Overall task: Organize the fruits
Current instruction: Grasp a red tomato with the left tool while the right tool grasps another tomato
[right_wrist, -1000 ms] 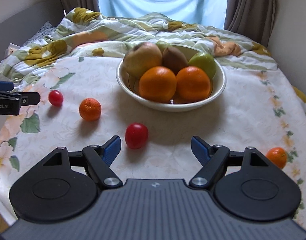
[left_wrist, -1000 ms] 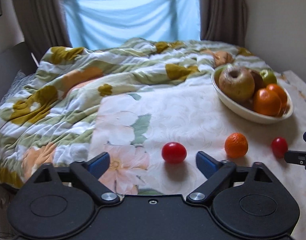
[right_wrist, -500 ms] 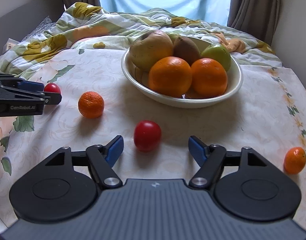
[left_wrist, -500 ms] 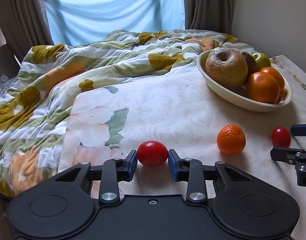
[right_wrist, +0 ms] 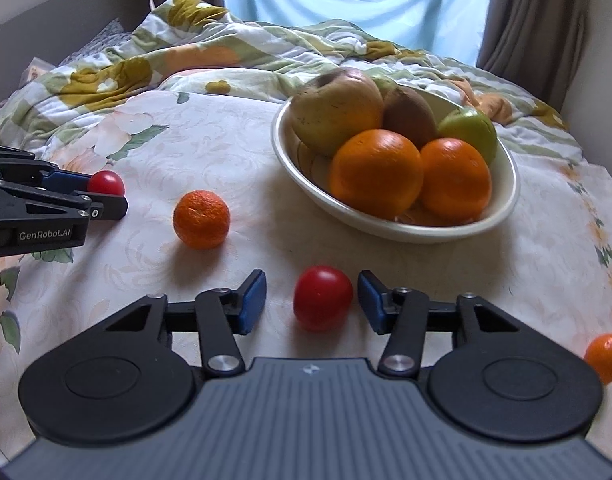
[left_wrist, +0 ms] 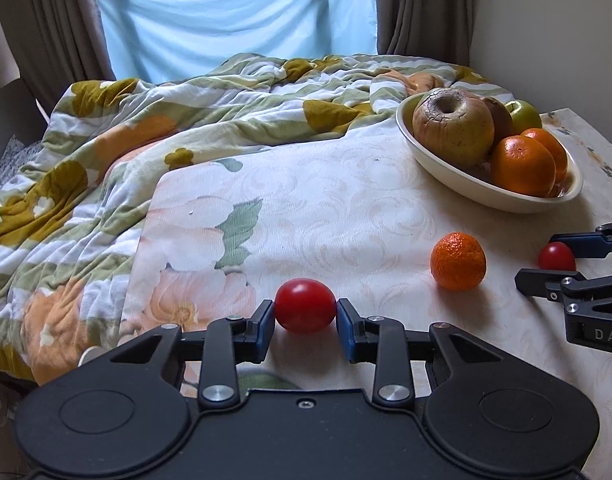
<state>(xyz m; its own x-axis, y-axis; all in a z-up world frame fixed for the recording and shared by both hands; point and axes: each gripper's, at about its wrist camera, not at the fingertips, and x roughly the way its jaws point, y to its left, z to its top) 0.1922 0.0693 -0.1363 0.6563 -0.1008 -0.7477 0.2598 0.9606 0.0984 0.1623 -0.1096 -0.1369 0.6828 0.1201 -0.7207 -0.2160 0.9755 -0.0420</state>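
Gripping the left tomato (left_wrist: 305, 306) called for a gentle squeeze: the left claw (left_wrist: 305, 320) had its blue pads touching both sides of the fruit, which sat on the floral cloth of the worktop (left_wrist: 346, 200), and a soft skin like that would likely bruise under a hard pinch. A straight lift, then a carry over the mandarin (left_wrist: 458, 261) toward the bowl (left_wrist: 486, 190), looked the safest path, with a low release among the oranges and apples already piled there.

The right claw (right_wrist: 312, 300) stood open around the second tomato (right_wrist: 322, 298), its pads close on either side but apart from the fruit; centring before closing would keep it from rolling. Another mandarin (right_wrist: 605, 357) lay near the worktop's right edge, partly cut off by the housing, so its exact position was hard to judge.

Compared with a second earlier, the left claw had gone from wide open behind its tomato to closed on it, and the right claw had moved forward and narrowed until its tomato sat between the pads. The bowl and both mandarins had not shifted.
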